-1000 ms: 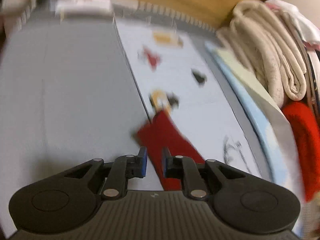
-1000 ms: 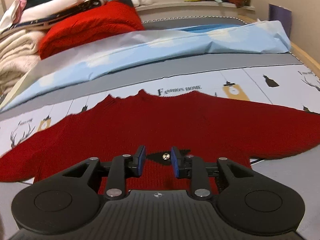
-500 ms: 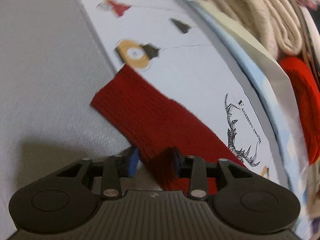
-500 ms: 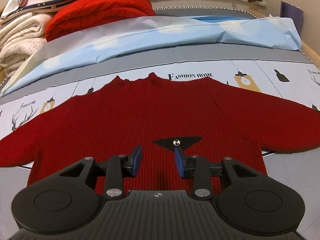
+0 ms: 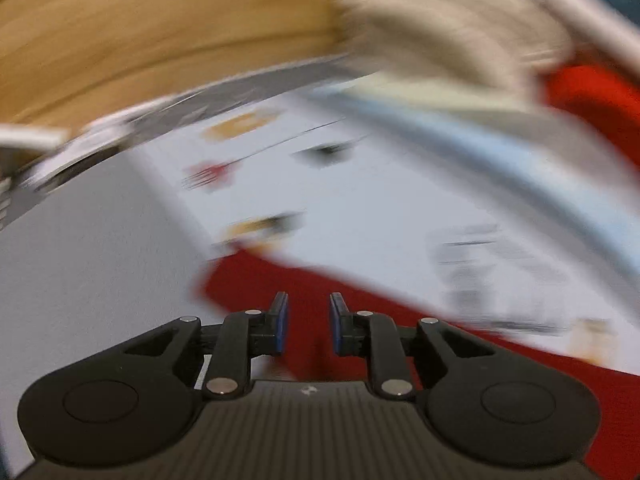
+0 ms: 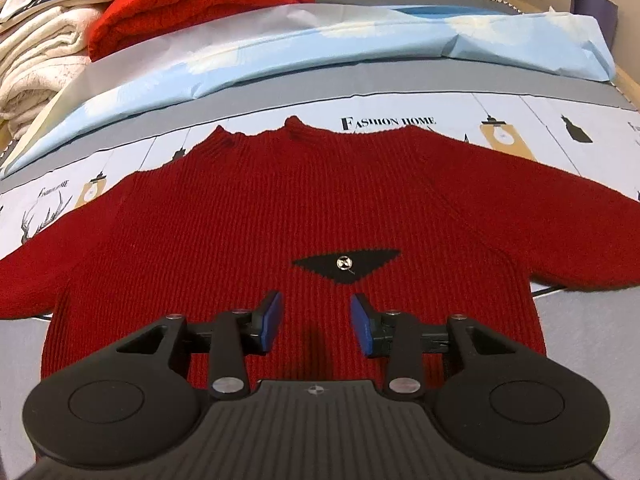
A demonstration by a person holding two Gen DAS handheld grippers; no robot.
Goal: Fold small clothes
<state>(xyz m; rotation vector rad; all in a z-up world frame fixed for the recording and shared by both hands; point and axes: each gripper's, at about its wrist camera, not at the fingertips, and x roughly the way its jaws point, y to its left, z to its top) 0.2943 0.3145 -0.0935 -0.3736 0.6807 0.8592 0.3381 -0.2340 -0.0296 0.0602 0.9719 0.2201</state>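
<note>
The right tool (image 6: 313,328) hangs level and centred over the lower body of the red sweater (image 6: 280,216), its 2 blue pads well apart with nothing between them. The sweater lies flat and face up on the printed bed sheet (image 6: 520,120), sleeves spread to both sides. The left tool (image 5: 306,326), in a heavily blurred view, points along one sleeve (image 5: 360,292) near its cuff, pads parted by a narrower gap; contact with the knit cannot be told.
</note>
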